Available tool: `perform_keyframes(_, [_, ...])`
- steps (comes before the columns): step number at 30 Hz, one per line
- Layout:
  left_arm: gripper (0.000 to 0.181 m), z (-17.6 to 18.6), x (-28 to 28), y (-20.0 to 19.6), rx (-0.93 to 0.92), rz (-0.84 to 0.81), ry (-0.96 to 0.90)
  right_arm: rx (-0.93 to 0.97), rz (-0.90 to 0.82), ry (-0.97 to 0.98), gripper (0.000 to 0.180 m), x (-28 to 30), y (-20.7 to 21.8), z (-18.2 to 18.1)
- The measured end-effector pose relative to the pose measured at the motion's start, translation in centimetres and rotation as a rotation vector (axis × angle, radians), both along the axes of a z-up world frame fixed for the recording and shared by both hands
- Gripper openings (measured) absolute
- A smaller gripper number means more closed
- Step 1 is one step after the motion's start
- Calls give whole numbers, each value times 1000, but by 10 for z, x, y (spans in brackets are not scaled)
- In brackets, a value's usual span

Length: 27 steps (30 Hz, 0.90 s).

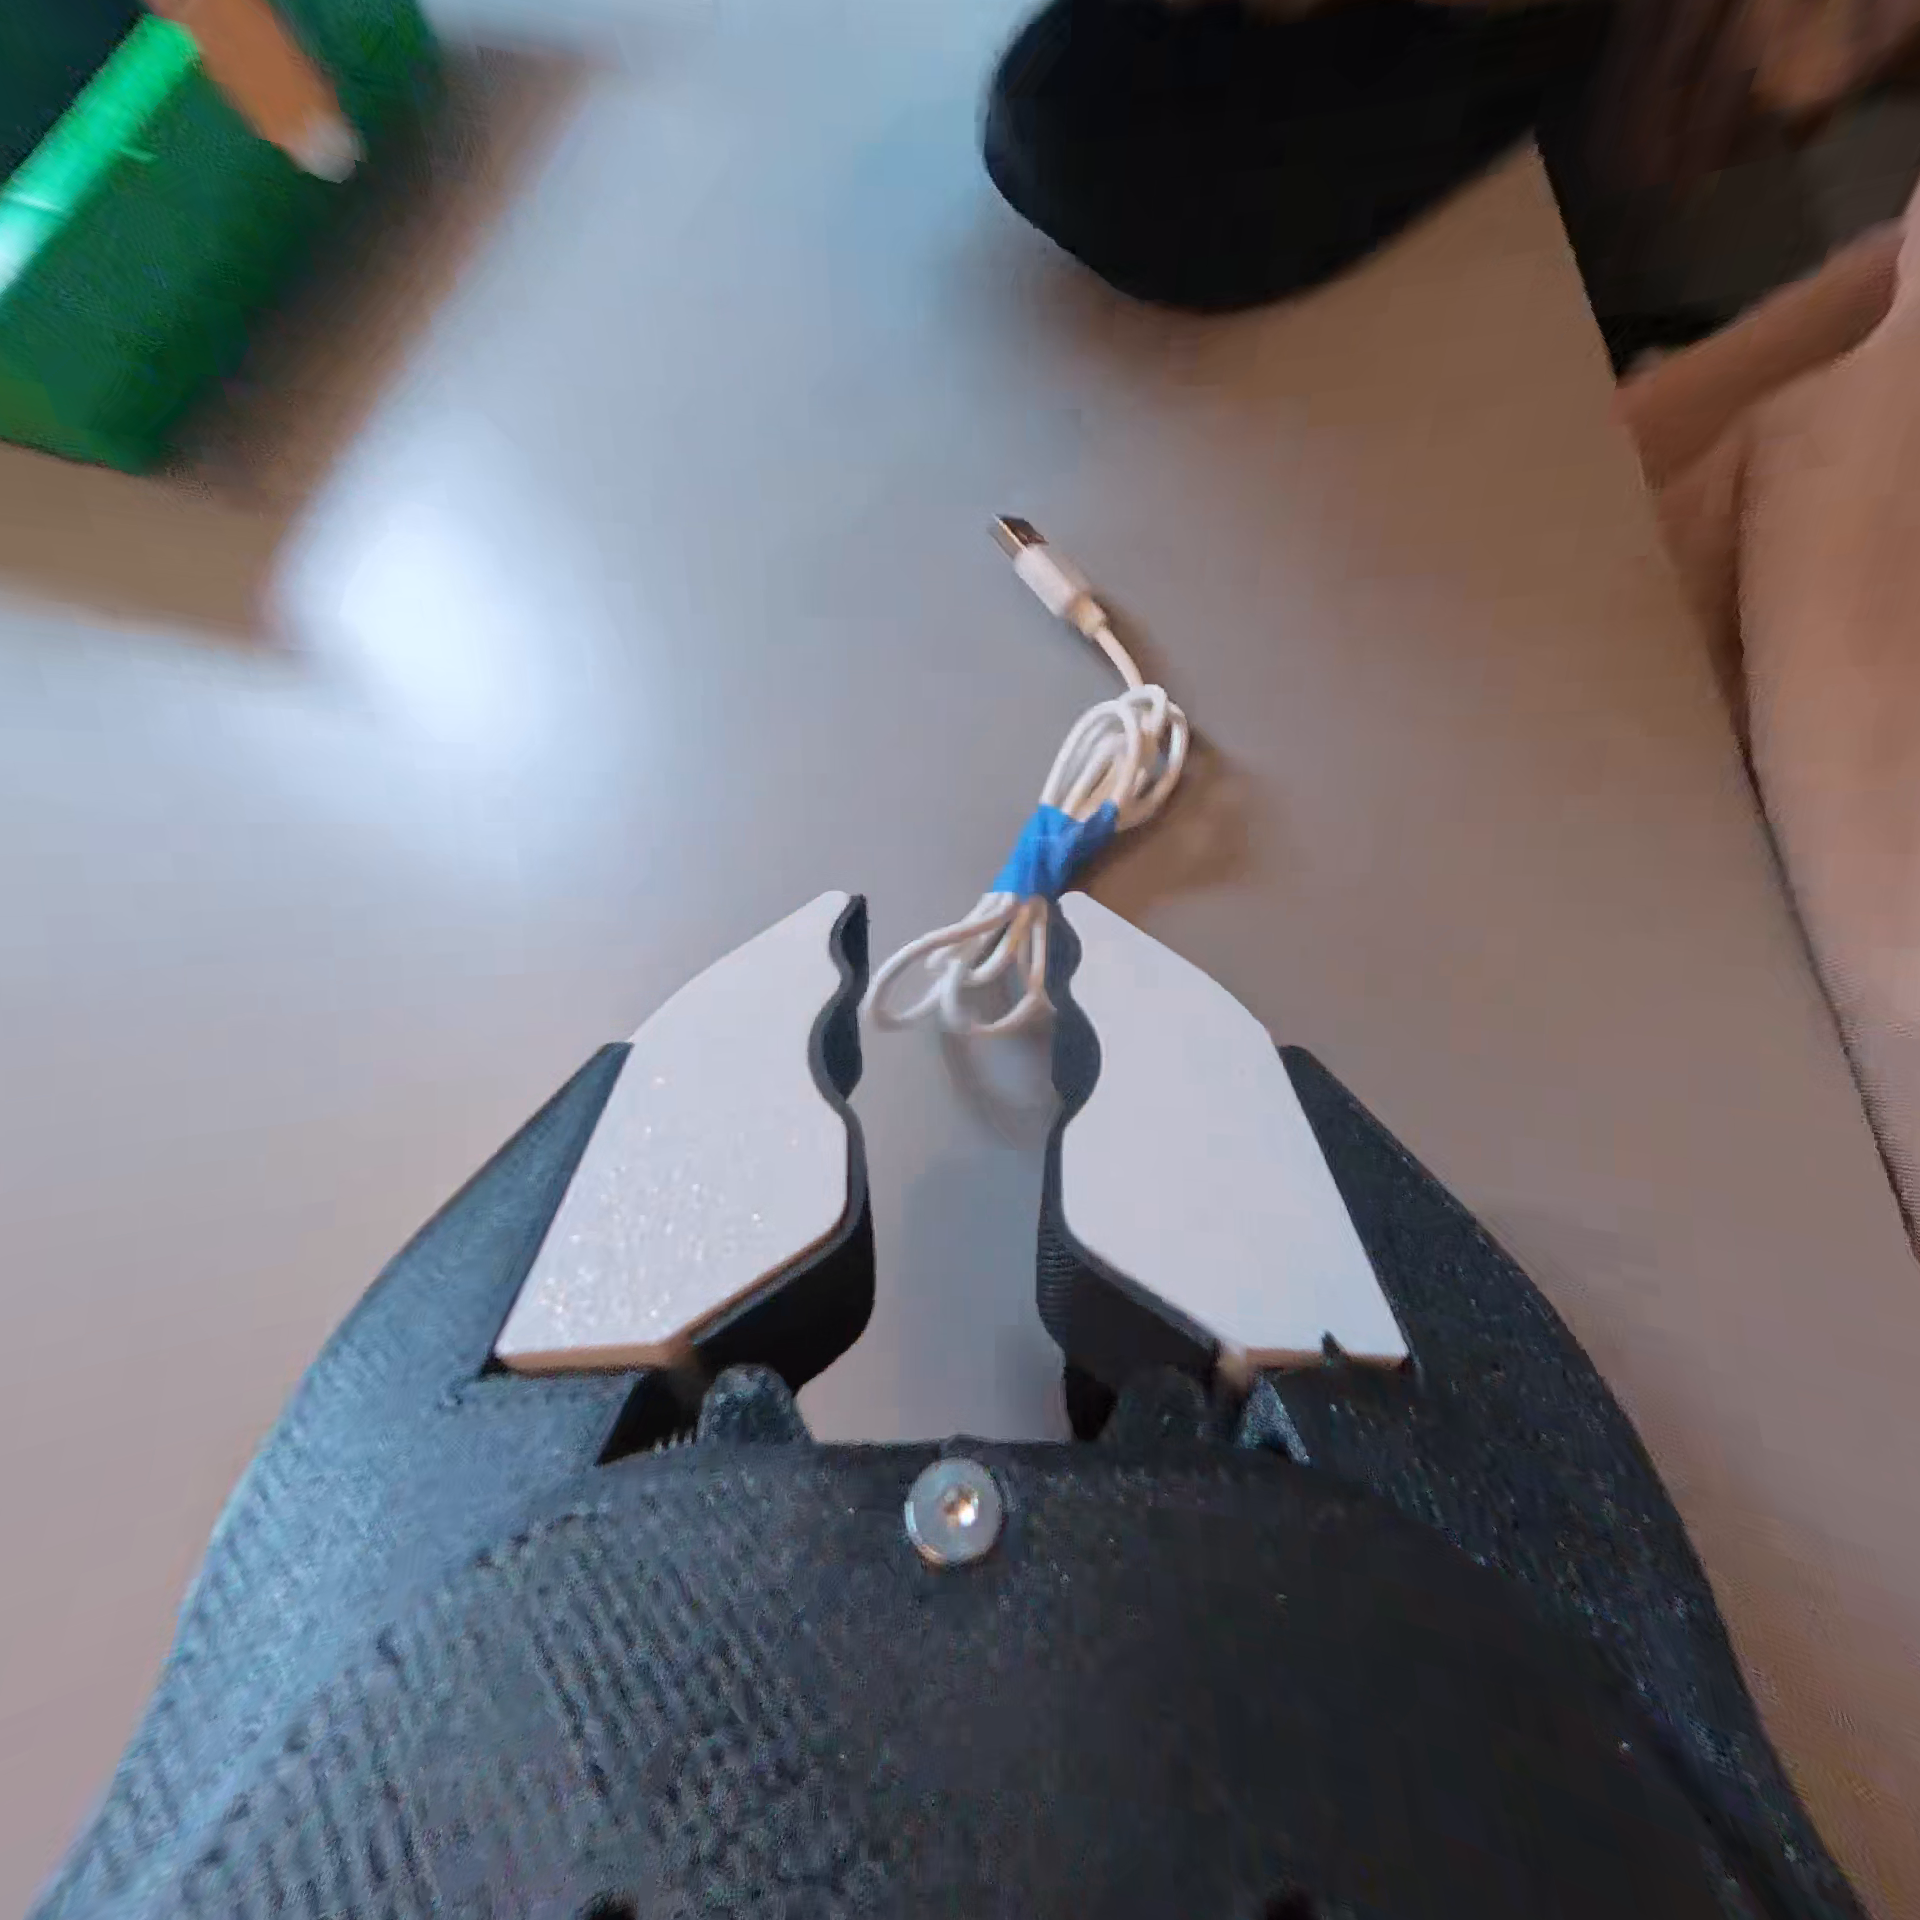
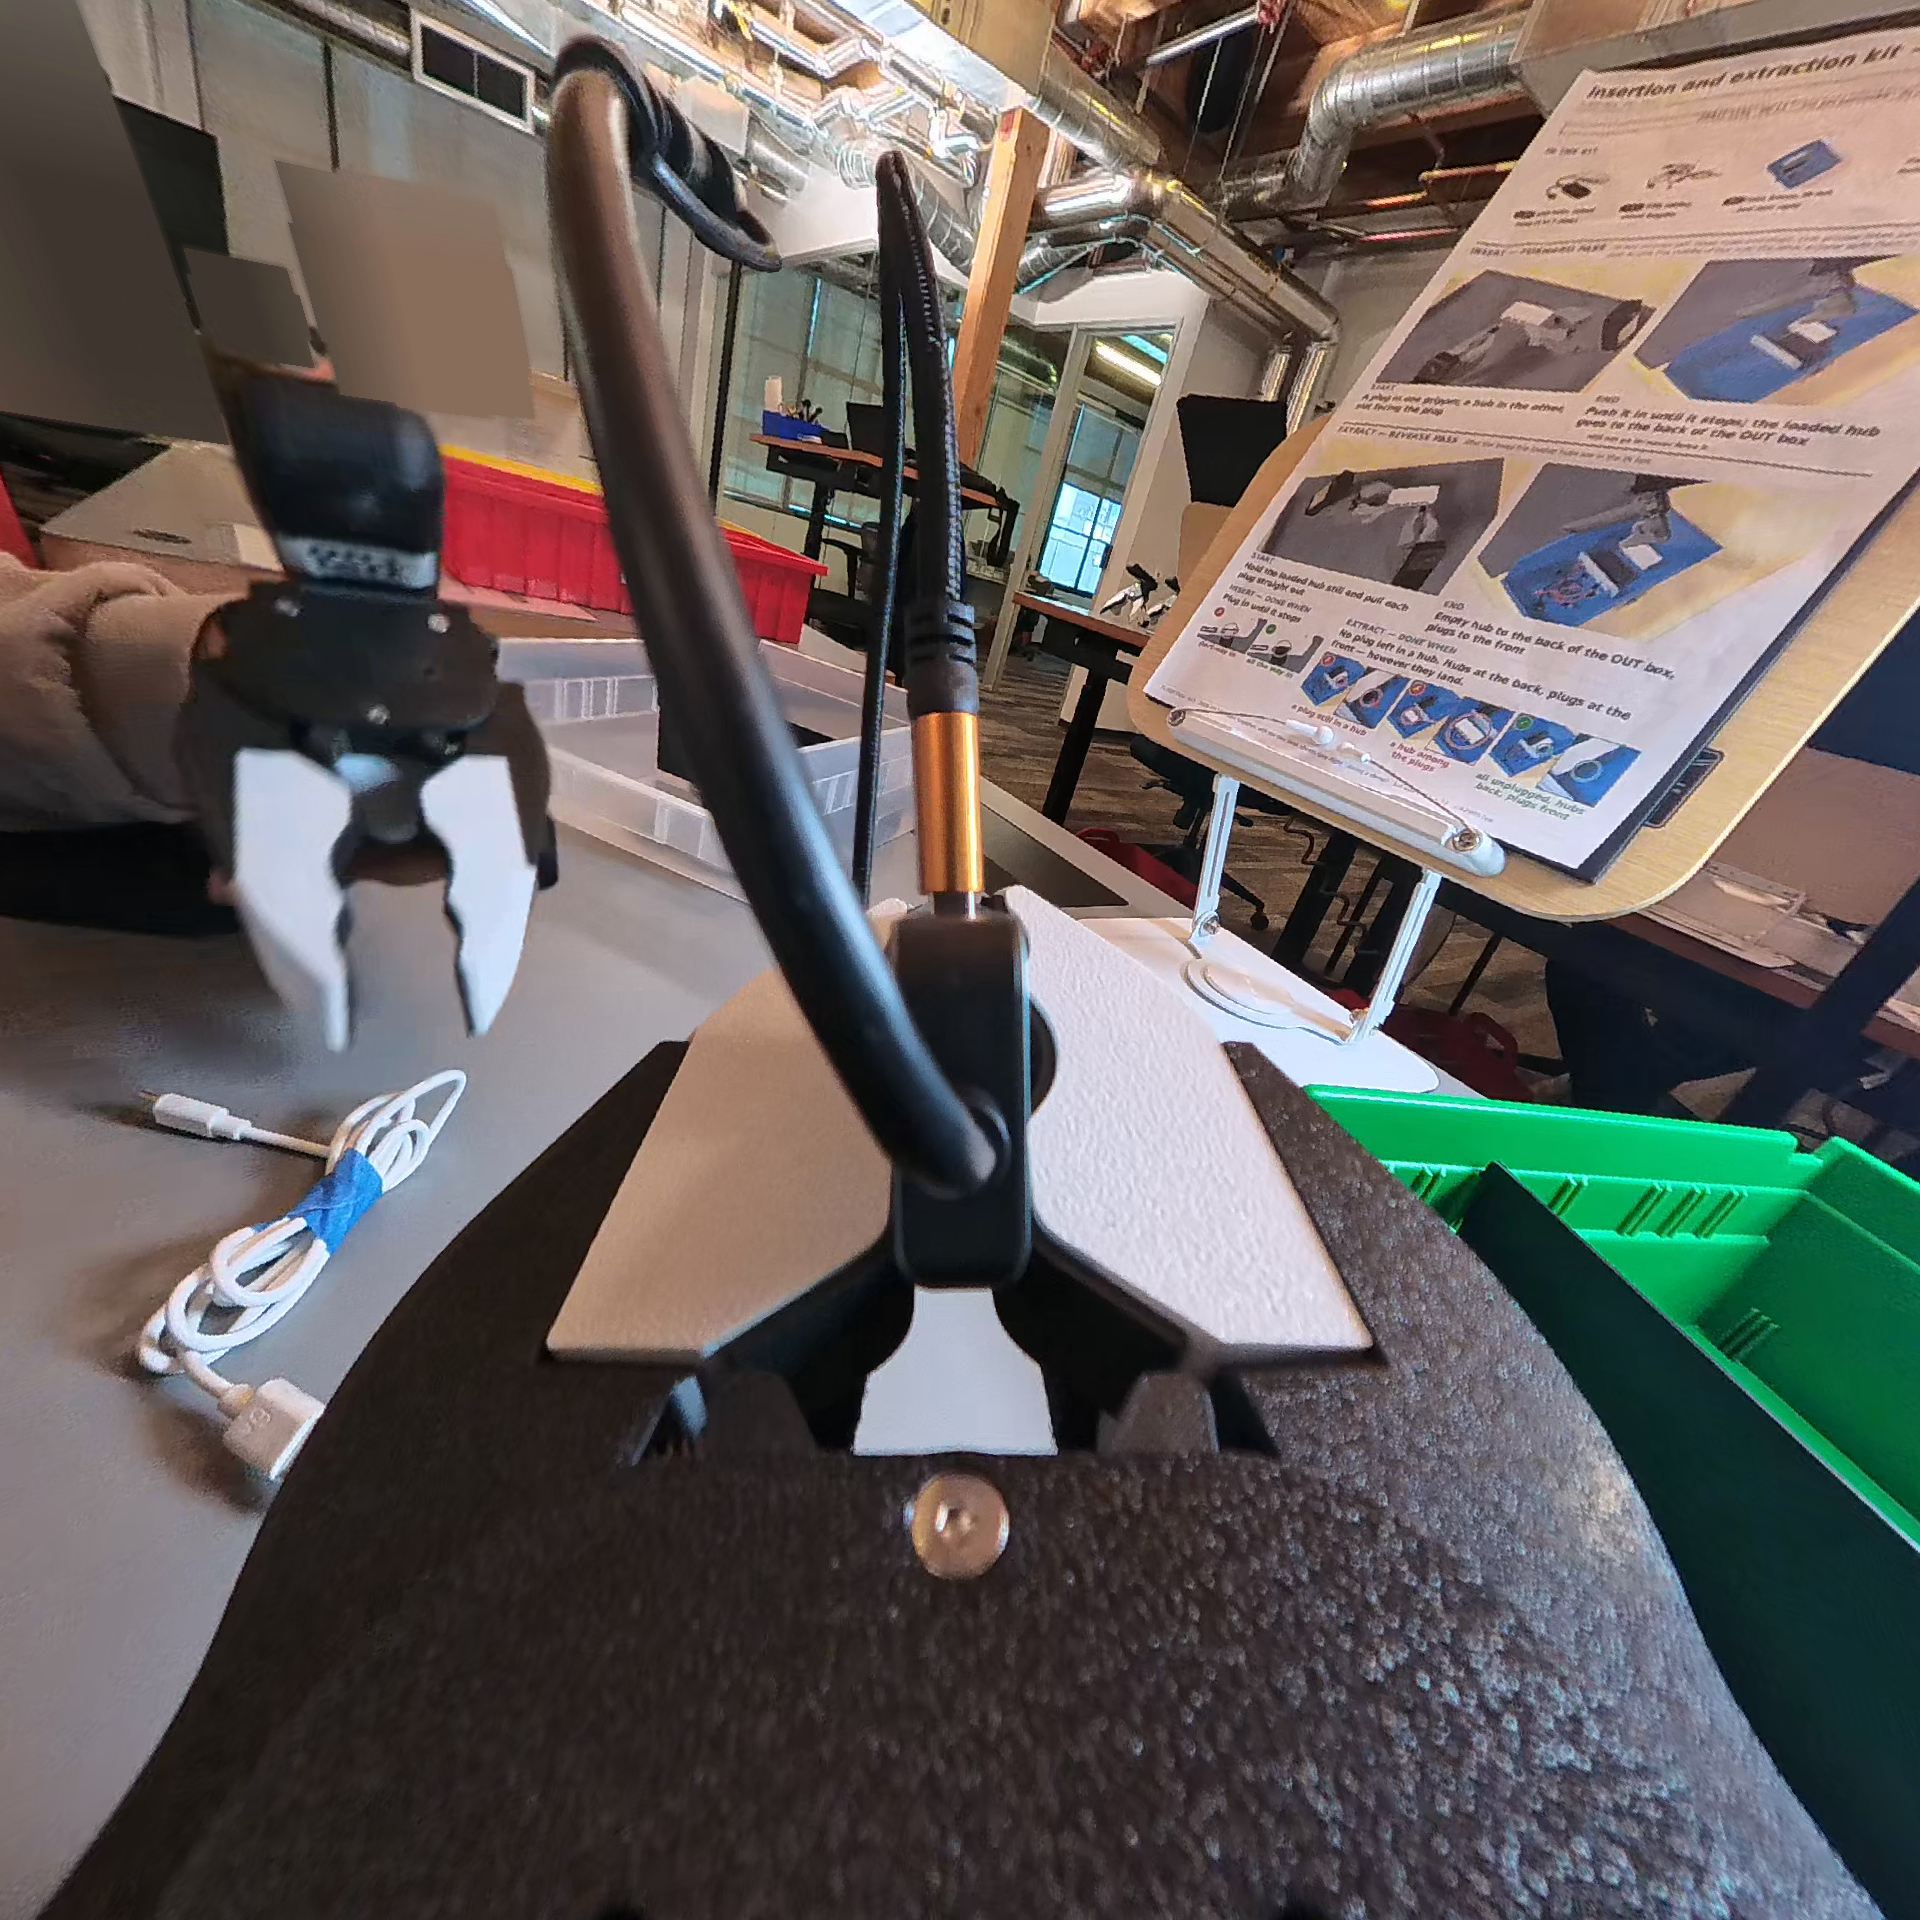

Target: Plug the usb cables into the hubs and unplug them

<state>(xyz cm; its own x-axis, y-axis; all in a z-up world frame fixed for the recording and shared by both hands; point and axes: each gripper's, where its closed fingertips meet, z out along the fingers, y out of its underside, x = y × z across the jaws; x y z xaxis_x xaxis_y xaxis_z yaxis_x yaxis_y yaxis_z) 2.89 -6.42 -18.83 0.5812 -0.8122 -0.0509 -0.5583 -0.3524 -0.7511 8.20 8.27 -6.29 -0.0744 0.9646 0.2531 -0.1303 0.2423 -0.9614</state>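
Observation:
In the left wrist view my left gripper [image 1: 961, 935] is open just above the grey table, its tips at the near end of a coiled white USB cable [image 1: 1049, 852] bound with blue tape. The cable's metal plug [image 1: 1023, 545] points away. The right wrist view shows the left gripper [image 2: 400, 997] hovering open over the same cable [image 2: 312, 1216]. My right gripper [image 2: 951, 904] is shut on a black hub [image 2: 961, 1091], held upright. A plug with a gold collar [image 2: 948, 800] sits in the hub's top. The hub's thick black lead [image 2: 665, 540] arcs upward.
A green bin [image 2: 1662, 1247] stands at the right, also blurred in the left wrist view [image 1: 125, 260]. An instruction sheet on a stand [image 2: 1558, 468], a clear bin [image 2: 675, 707] and a red bin [image 2: 623, 551] lie beyond. A person's hand [image 1: 1818, 623] is at the table edge. The left gripper's tips are roughly 20 cm from the right gripper's.

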Motion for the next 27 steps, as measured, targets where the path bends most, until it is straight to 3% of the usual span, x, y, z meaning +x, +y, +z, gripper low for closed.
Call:
perform_keyframes(3, [38, -18, 20, 0, -23, -71, 45, 0, 1, 1, 11, 0, 0, 1])
perform_keyframes(7, [40, -9, 34, 10, 18, -143, 87, 3, 2, 1, 11, 1, 0, 2])
perform_keyframes(10, [41, -10, 54, 8, -106, -226, 87, -4, -6, 2, 11, 1, 3, 2])
perform_keyframes(11, [34, -13, 61, 12, -144, -215, 94, -5, -13, 3, 11, 2, 4, 3])
perform_keyframes(16, [35, -38, 81, 13, -332, -190, 181, -25, -41, 28, 11, 9, 14, 8])
perform_keyframes(19, [12, -40, 82, 21, -272, -135, 199, -28, -46, 47, 11, 14, 18, 13])
perform_keyframes(21, [8, -37, 70, 28, -187, -89, 265, -31, -47, 58, 11, 16, 20, 16])
perform_keyframes(27, [4, 21, -56, 73, 295, 331, 825, -31, -71, 95, 11, 24, 26, 26])
